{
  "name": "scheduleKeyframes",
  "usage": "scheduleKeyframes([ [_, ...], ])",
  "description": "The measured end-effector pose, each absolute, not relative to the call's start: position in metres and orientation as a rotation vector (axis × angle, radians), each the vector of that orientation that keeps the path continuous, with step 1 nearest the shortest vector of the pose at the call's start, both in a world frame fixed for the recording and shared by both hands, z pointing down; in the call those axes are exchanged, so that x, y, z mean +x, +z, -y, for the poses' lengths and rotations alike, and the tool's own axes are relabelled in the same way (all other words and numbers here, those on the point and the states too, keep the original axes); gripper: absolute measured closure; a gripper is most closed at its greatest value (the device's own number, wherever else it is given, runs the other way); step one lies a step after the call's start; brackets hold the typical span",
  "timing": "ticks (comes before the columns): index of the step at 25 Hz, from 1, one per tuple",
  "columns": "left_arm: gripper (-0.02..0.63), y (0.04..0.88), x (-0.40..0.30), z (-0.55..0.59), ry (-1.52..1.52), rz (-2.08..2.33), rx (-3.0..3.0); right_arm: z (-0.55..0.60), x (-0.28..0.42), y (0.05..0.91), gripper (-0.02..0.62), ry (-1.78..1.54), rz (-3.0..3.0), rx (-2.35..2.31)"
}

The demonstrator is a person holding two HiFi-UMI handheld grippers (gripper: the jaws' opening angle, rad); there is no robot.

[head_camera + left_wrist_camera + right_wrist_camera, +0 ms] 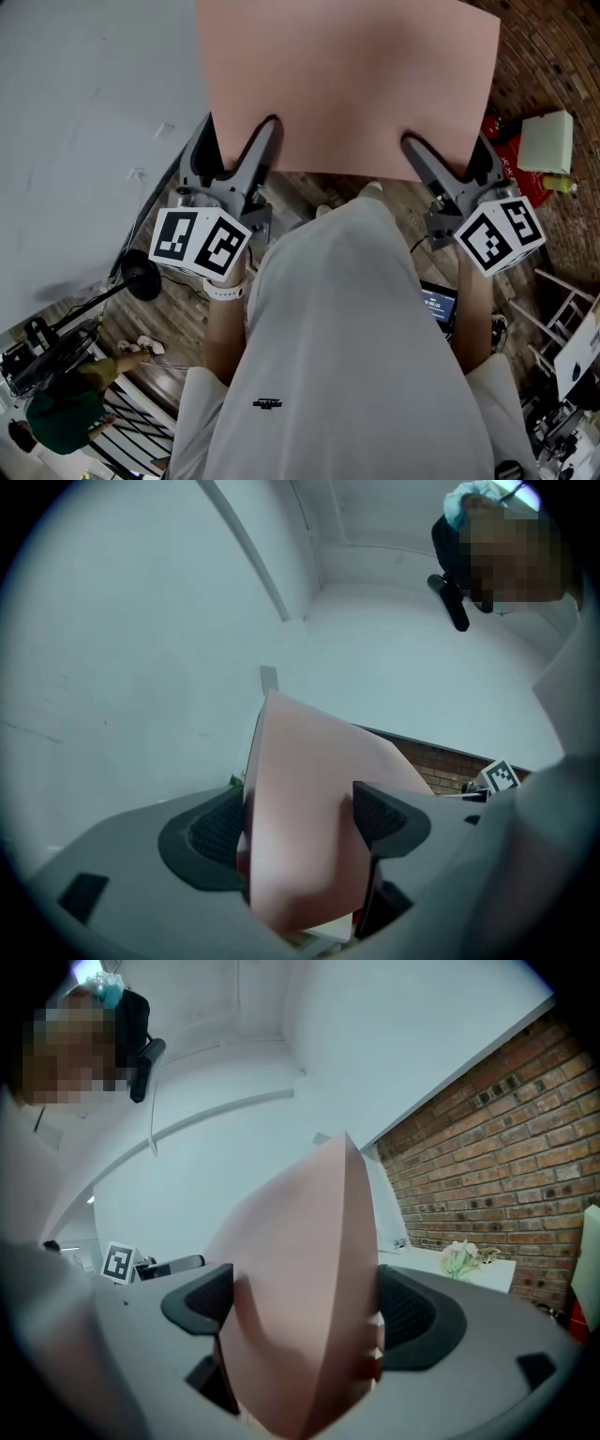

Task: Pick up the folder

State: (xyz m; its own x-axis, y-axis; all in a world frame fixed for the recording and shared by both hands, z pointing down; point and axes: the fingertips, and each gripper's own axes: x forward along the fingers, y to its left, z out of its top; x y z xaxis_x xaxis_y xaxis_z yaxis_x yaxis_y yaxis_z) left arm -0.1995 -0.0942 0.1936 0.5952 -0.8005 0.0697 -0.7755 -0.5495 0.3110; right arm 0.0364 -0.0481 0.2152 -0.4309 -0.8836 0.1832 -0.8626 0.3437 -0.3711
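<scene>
Our left claw point(295, 827) and right claw point(305, 1312) pinch the near edge of the folder point(347, 84), which we reckon is light and floppy.

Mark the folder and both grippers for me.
folder point(347, 84), head view, middle of its pink face.
left gripper point(300, 829), left gripper view, midway between its jaws clamping the folder.
right gripper point(305, 1312), right gripper view, midway between its jaws.

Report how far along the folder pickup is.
Done: the pink folder is lifted and rests on no surface. In hand: the left gripper and the right gripper are each shut on its near edge, one toward each corner. Left: nothing of the pickup itself that shows.
</scene>
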Motion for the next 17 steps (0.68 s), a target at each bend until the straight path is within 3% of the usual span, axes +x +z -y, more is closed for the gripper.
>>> scheduleKeyframes([
  [17, 0.233, 0.1991, -0.1905, 0.0948, -0.107, 1.286, 2.498, 0.0485, 0.0458, 0.2189, 0.109, -0.686, -2.536, -1.659],
])
